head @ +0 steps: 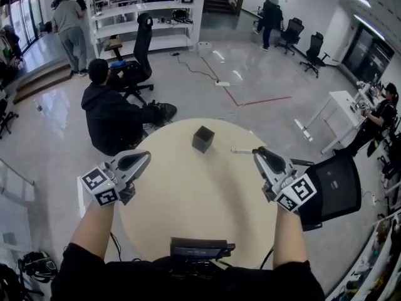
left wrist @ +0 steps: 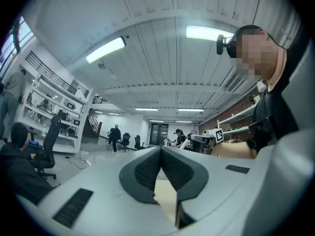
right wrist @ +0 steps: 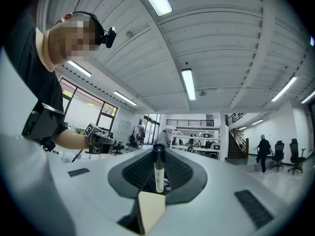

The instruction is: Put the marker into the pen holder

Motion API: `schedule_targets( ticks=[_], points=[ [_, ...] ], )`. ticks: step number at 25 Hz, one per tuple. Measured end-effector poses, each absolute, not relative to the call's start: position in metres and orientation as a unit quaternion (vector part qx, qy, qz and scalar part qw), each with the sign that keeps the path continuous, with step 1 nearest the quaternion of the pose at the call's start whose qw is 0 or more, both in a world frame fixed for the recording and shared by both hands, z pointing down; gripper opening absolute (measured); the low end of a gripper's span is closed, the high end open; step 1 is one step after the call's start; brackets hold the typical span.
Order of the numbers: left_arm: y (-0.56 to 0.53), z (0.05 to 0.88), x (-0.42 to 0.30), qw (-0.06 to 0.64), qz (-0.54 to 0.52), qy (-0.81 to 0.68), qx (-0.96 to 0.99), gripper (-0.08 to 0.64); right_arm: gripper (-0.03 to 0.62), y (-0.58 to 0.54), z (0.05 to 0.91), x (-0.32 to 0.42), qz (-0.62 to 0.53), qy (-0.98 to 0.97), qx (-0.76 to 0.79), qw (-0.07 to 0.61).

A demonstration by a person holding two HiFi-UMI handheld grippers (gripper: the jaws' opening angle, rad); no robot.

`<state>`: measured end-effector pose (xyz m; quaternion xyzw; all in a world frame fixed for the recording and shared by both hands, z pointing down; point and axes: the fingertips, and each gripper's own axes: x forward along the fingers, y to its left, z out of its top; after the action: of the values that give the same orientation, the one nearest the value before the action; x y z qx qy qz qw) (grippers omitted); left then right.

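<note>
Left gripper (head: 145,157) closed — right gripper (head: 257,151) clamps marker (right wrist: 158,172).

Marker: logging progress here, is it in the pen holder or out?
Out. The right gripper holds the marker clamped between its jaws, apart from the black pen holder standing on the table.

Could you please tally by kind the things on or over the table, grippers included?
Grey handheld grippers: 2 (left gripper, right gripper)
White marker with black cap, in the right gripper's jaws: 1
Black square pen holder: 1
Black flat device at the beige round table's near edge: 1
Total: 5
</note>
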<state>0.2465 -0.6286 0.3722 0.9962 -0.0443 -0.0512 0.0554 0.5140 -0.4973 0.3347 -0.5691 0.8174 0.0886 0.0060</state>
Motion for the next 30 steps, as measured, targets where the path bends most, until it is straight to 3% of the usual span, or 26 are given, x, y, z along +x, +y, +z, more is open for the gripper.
schedule_targets(
  ticks=[11, 25, 30],
  points=[
    [-0.733, 0.403, 0.325, 0.046, -0.033, -0.041, 0.998, -0.004, 0.077, -0.616, 0.361, 0.58, 0.088, 0.799, -0.595, -0.005],
    [-0.809, 0.566, 0.426, 0.112, 0.015, -0.011, 0.993, -0.004, 0.076, -0.716, 0.514, 0.63, 0.008, 0.751, -0.659, 0.051],
    [-0.815, 0.603, 0.449, 0.127, 0.016, -0.004, 0.992, -0.004, 0.077, -0.747, 0.567, 0.629, -0.011, 0.75, -0.66, 0.038]
  ],
)
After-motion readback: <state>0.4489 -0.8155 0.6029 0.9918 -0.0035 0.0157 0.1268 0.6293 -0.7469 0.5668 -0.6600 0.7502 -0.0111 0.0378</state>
